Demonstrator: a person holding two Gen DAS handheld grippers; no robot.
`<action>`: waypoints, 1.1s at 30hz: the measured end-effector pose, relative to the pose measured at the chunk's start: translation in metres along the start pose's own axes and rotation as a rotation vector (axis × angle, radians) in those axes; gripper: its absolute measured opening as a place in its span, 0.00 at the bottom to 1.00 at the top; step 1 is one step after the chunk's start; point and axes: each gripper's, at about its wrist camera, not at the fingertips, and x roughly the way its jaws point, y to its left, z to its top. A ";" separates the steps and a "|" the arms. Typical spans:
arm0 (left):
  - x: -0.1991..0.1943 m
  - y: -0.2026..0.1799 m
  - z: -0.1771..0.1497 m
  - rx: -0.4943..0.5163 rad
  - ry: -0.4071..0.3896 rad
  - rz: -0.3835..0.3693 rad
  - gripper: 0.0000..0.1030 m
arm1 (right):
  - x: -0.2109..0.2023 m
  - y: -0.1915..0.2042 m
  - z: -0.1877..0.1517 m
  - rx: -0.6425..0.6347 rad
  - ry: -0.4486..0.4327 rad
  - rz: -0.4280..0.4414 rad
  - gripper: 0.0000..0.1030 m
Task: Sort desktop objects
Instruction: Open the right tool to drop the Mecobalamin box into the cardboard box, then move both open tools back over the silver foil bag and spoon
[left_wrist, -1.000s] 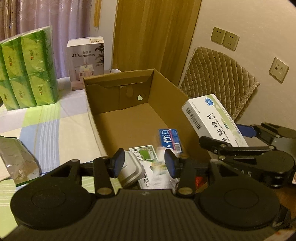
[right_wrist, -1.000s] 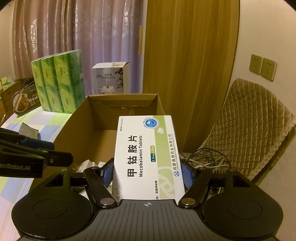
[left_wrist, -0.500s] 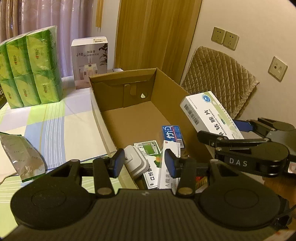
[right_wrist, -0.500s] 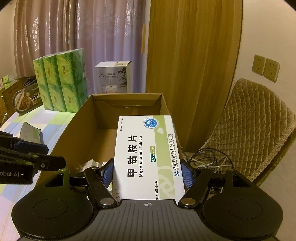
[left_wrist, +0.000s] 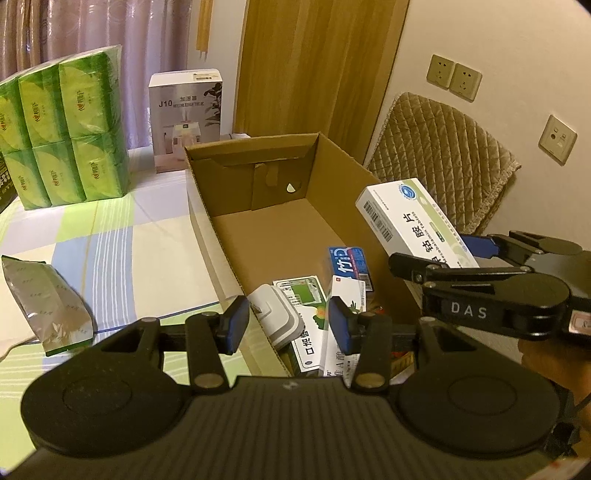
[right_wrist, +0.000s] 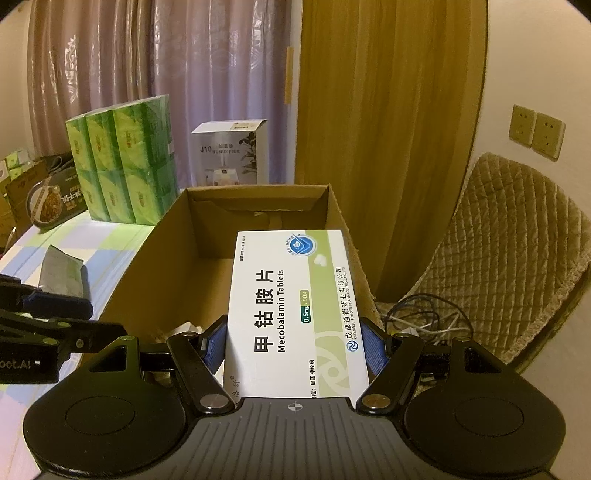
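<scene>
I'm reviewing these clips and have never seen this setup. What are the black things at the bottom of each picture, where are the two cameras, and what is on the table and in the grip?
No robot here: a person holds a two-finger gripper in each hand, each with a fisheye camera looking along its fingers.

The left view shows the left gripper, open and empty, above the near end of a cardboard box that already holds small packets. A silver pouch, green tissue packs and a humidifier box are on the checked tablecloth.

The right view shows the right gripper clamped on a white Mecobalamin tablet box, held over the carton's right side.
</scene>
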 end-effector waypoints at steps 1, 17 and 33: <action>0.000 0.001 -0.001 -0.002 0.000 0.002 0.40 | 0.001 0.000 0.001 0.000 -0.003 0.000 0.67; -0.010 0.020 -0.008 -0.037 -0.003 0.022 0.40 | -0.013 -0.006 -0.012 0.065 -0.024 0.005 0.79; -0.054 0.046 -0.034 -0.068 -0.008 0.066 0.45 | -0.055 0.037 -0.025 0.033 -0.027 0.047 0.87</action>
